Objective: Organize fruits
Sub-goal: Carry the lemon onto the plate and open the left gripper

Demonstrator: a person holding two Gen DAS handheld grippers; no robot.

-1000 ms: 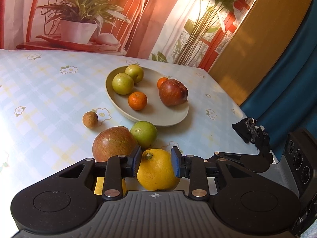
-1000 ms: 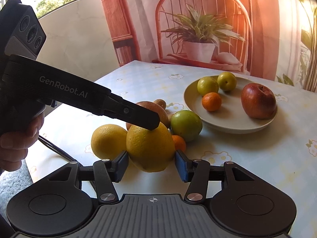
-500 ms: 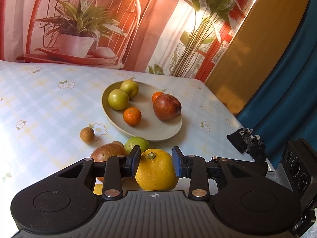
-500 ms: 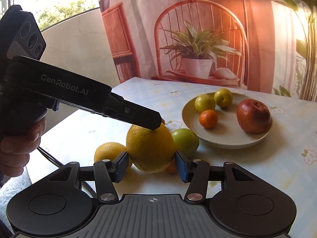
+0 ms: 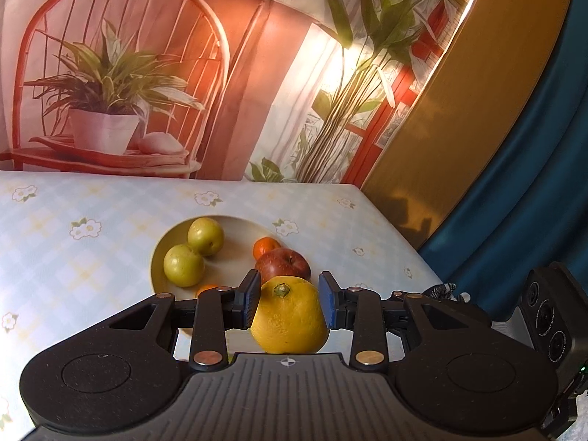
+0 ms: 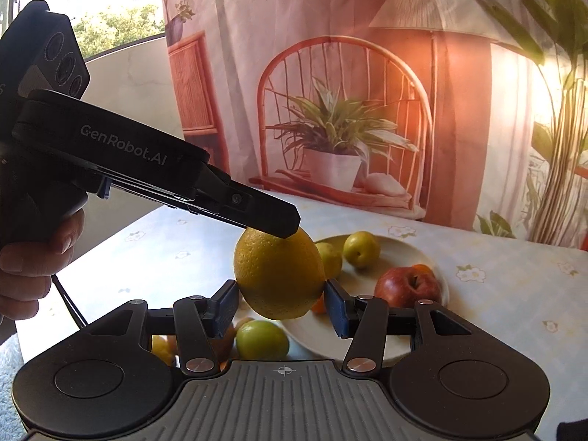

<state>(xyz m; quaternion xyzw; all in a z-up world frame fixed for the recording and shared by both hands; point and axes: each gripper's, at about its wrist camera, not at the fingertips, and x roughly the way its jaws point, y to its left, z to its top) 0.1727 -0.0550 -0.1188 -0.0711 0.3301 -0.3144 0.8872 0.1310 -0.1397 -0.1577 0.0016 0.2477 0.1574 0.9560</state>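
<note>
A large yellow citrus (image 5: 290, 323) hangs in the air, gripped by both grippers at once. My left gripper (image 5: 288, 290) is shut on its sides, stem end facing up. In the right wrist view my right gripper (image 6: 281, 301) is also shut on the citrus (image 6: 277, 275), and one of the left gripper's fingers (image 6: 272, 217) presses on its top. Just beyond it lies a beige plate (image 5: 158, 257) with a red apple (image 5: 284, 264), two green fruits (image 5: 183, 264) and a small orange (image 5: 266, 248).
A green fruit (image 6: 261, 338) and a yellow fruit (image 6: 161, 349) lie on the flowered tablecloth (image 6: 176, 257) under the right gripper. A hand (image 6: 25, 268) holds the left gripper's handle. A printed backdrop stands behind the table; its right edge drops off by a blue curtain (image 5: 514, 202).
Both grippers rose with the yellow citrus and moved toward the plate. The loose fruits on the table dropped out of the left view behind the gripper.
</note>
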